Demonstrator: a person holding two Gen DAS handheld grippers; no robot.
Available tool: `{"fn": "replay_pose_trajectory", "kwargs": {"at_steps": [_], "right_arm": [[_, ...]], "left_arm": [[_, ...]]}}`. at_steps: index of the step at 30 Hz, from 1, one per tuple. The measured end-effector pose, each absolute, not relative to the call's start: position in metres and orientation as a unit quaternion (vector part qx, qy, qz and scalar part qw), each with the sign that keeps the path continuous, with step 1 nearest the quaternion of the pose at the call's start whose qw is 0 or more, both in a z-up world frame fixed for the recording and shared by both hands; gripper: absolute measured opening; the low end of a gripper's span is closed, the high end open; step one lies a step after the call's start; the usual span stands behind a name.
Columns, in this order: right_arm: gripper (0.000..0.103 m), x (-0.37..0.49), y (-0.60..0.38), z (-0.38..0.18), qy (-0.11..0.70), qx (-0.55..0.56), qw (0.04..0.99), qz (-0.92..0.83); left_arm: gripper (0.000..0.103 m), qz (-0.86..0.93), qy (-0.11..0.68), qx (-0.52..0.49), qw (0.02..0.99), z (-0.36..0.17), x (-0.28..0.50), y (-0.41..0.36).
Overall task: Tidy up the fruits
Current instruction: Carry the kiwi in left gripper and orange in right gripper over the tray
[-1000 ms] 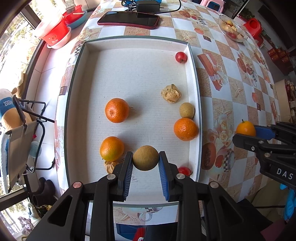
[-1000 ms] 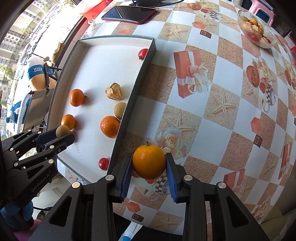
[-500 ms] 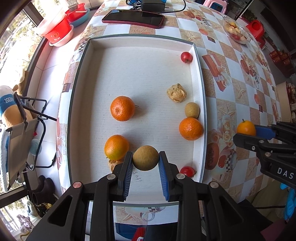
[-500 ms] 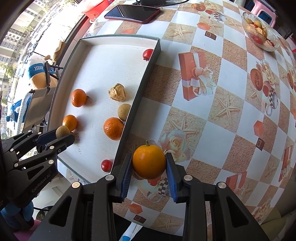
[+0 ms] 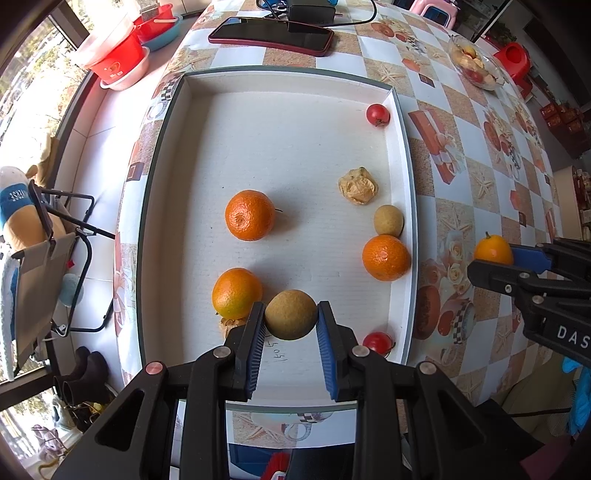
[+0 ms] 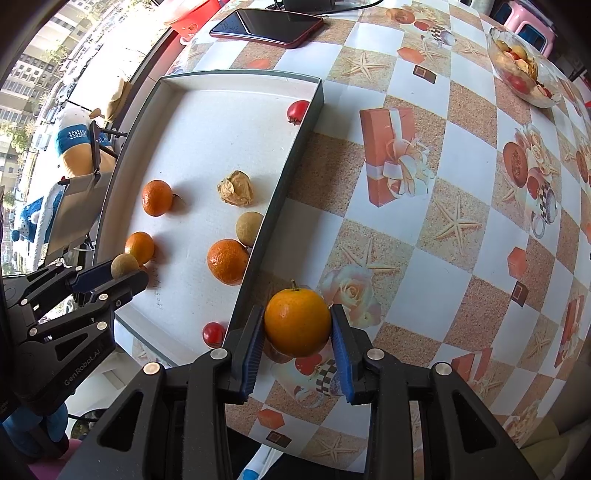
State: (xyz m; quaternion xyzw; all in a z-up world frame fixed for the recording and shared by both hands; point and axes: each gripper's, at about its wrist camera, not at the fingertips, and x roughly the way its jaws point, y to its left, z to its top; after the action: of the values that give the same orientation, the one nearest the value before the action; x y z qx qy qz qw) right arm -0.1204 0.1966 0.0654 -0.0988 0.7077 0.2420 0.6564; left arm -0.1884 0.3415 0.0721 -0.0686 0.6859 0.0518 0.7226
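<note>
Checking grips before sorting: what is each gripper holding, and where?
Left gripper: brown round fruit, pinched at its sides. Right gripper: orange, likewise.

My right gripper (image 5: 495,258) body reads "DAS"; my left gripper (image 6: 125,271) reads "GenRobot.AI". Scribble on tray (image 5: 277,350) floor: unreadable.

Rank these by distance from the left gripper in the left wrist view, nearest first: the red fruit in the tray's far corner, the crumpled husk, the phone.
Measured from the left gripper:
1. Crumpled husk, inside the tray, toward its right wall.
2. Red fruit, in the tray's far right corner.
3. Phone, on the tablecloth beyond the tray.
</note>
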Motion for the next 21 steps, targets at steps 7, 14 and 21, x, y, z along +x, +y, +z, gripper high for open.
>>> {"fn": "replay_pose_trajectory", "kwargs": {"at_steps": [7,14,21], "right_arm": [[0.036,-0.112,0.201,0.068,0.704,-0.093,0.659,0.246],[0.036,-0.116,0.210,0.068,0.705,-0.093,0.654,0.258],[0.036,-0.120,0.211,0.065,0.708,-0.095,0.650,0.260]], "left_arm": [[0.030,0.054,0.692,-0.073,0.716,0.066,-0.190,0.342],[0.030,0.054,0.693,-0.073,0.715,0.063,-0.189,0.340],[0.030,0.053,0.696,-0.077,0.712,0.058,-0.189,0.341]]}}
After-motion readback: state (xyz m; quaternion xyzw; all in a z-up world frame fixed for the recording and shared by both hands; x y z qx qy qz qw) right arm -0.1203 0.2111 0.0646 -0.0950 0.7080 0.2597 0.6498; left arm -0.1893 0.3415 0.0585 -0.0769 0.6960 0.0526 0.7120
